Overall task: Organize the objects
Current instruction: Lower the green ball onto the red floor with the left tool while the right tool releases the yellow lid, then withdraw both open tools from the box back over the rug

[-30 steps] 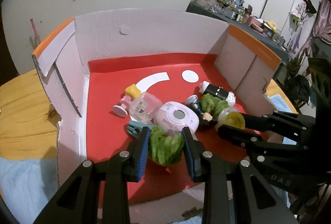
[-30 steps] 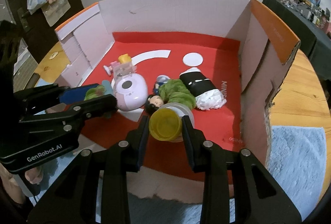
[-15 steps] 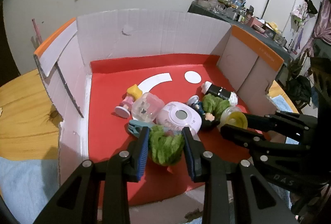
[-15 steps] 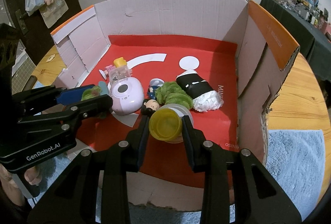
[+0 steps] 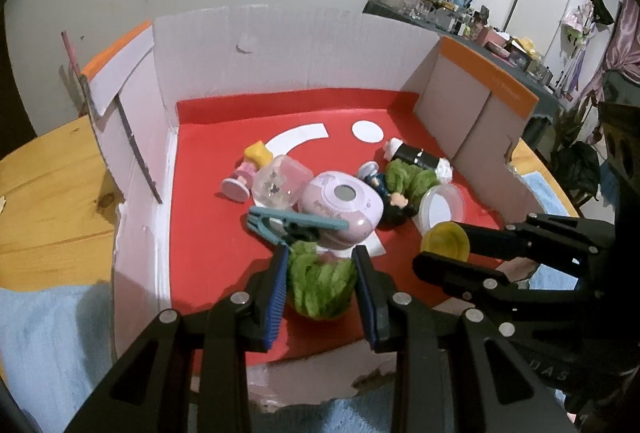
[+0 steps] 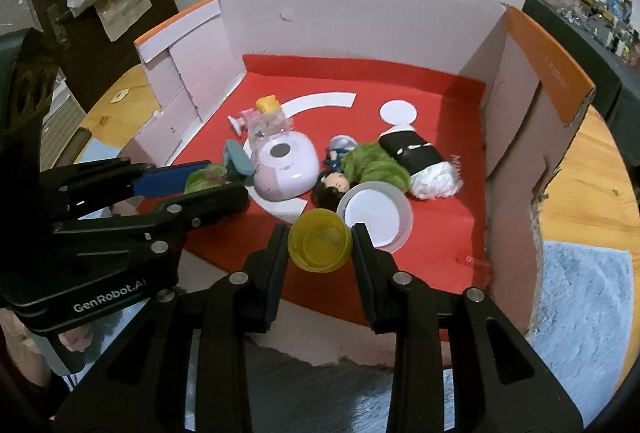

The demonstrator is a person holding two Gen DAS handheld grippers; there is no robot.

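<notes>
In the open cardboard box with red floor (image 5: pixel 208 257), the left gripper (image 5: pixel 320 273) is clenched on a fuzzy green plush toy (image 5: pixel 320 283) near the front edge; just behind lie a teal plastic clothespin (image 5: pixel 292 223) and a round lilac toy camera (image 5: pixel 340 205); further right, the right gripper (image 6: pixel 320 243) grasps a small yellow plastic cup (image 6: pixel 320 245), perhaps lifted slightly above a white round lid (image 6: pixel 374 215).

Two green plush toys (image 5: pixel 320 279) (image 5: pixel 412 179), one clothespin (image 5: pixel 292 224)
</notes>
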